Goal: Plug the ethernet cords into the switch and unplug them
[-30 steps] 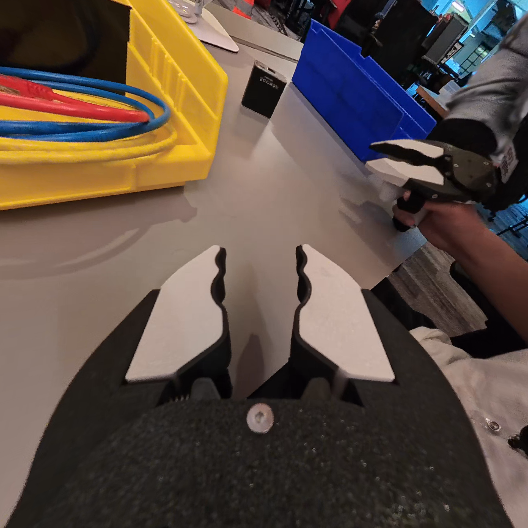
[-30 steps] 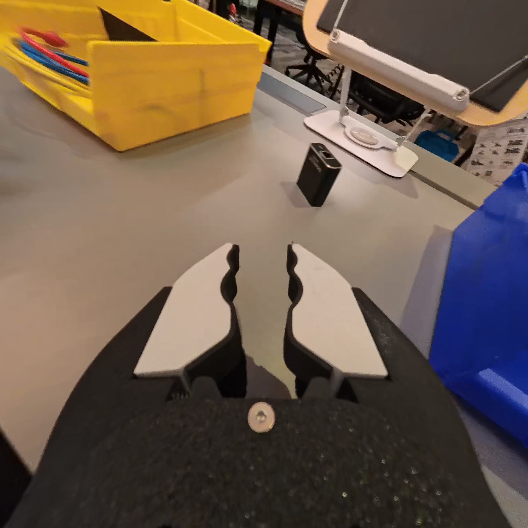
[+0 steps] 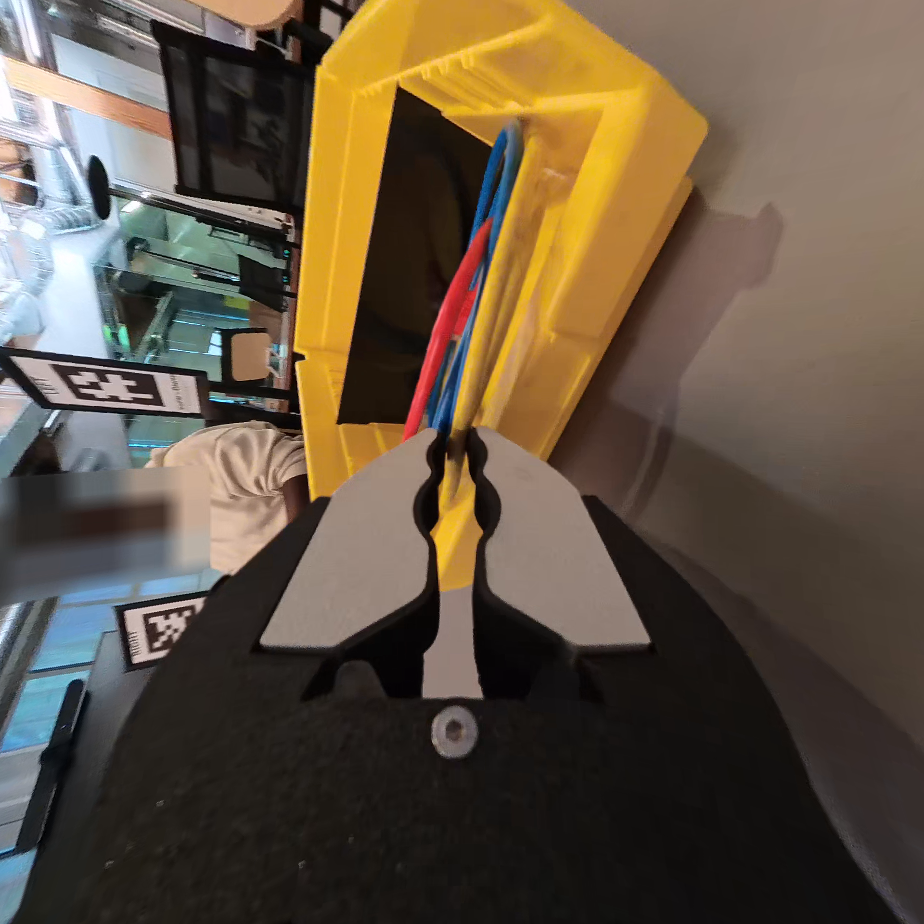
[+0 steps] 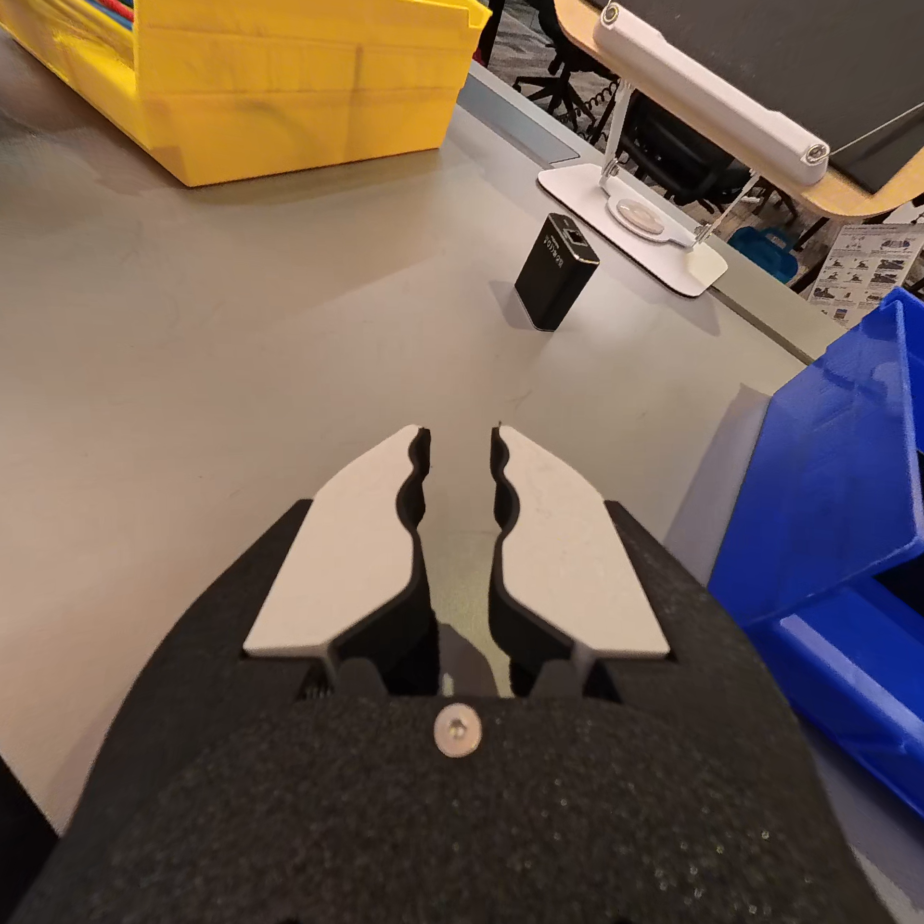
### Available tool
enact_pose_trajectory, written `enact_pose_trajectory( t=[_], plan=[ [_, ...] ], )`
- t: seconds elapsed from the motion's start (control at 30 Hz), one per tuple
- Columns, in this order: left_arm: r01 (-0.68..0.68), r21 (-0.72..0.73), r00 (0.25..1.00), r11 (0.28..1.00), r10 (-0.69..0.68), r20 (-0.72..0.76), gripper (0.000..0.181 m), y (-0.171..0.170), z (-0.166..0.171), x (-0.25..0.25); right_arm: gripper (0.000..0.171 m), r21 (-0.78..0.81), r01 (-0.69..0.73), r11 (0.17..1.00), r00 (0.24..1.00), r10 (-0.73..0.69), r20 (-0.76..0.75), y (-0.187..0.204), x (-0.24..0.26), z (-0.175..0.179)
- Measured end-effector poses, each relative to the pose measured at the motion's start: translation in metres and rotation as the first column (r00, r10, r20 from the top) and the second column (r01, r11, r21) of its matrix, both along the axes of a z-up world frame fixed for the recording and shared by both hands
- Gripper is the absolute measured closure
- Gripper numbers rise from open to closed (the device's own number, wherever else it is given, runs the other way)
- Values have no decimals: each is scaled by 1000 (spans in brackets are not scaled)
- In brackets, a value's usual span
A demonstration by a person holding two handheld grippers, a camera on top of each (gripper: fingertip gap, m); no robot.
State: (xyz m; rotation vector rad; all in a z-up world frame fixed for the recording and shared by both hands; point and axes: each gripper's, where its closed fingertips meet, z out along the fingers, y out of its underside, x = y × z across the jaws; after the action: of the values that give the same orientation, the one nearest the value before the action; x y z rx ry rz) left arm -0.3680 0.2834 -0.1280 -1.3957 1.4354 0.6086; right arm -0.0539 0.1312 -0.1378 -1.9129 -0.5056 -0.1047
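1. Ahead of the left wrist camera, which is rolled onto its side, the yellow bin [image 3: 625, 210] lies on the grey table [image 3: 825, 350], its open top facing the lens.
2. Red [image 3: 445, 310], blue [image 3: 505, 165] and yellow [image 3: 487, 340] ethernet cords run along the bin's inside wall toward the left gripper [image 3: 454, 440].
3. That gripper's tips sit at the bin's near rim, with only a narrow gap between them. The yellow cord passes into that gap, but motion blur keeps me from telling whether the fingers [image 3: 370, 540] actually pinch it.
4. Beyond the bin, a person in a light shirt [image 3: 250, 475] and two boards with black-and-white marker patterns [image 3: 110, 385] show in the background.
5. From the right wrist view, the right gripper [image 4: 460, 432] hovers over the bare table [image 4: 200, 375] with its jaws parted by a clear gap and nothing between them.
6. Farther along the table, the small black switch [image 4: 555, 285] stands on end, a port visible in its top face and no cord plugged in.
7. Just behind it rests the white base of a stand [image 4: 630, 225] carrying a dark panel.
8. A blue bin [image 4: 840, 525] sits close at the right, while the yellow bin [image 4: 280, 85] is at the far left, well apart from the switch.
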Motion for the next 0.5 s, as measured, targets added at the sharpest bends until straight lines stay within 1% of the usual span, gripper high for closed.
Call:
enact_pose_trajectory(
  t=[0.07,0.13,0.23,0.33,0.4,0.5],
  plan=[
    [-6,47,1000,999,5,21,175,-2,13,-1,149,-3,-1,1000,1000,1,1,0,0,-1],
    [-1,67,997,998,-4,78,175,-4,34,0,149,-9,-2,1000,1000,3,2,0,0,-1],
    [-11,4,974,1000,10,227,175,-3,63,-1,150,-11,-3,1000,1000,3,0,1,-1,-2],
    [-9,-53,926,999,28,377,175,9,92,-3,150,-13,-5,1000,1000,5,-3,0,-1,-2],
    [10,-104,871,994,42,489,175,19,110,-1,150,-16,-5,1000,1000,5,-5,0,-1,-2],
    [40,-114,811,993,34,584,176,34,140,2,150,-19,-6,1000,1000,6,-5,-1,-1,-2]
  ],
)
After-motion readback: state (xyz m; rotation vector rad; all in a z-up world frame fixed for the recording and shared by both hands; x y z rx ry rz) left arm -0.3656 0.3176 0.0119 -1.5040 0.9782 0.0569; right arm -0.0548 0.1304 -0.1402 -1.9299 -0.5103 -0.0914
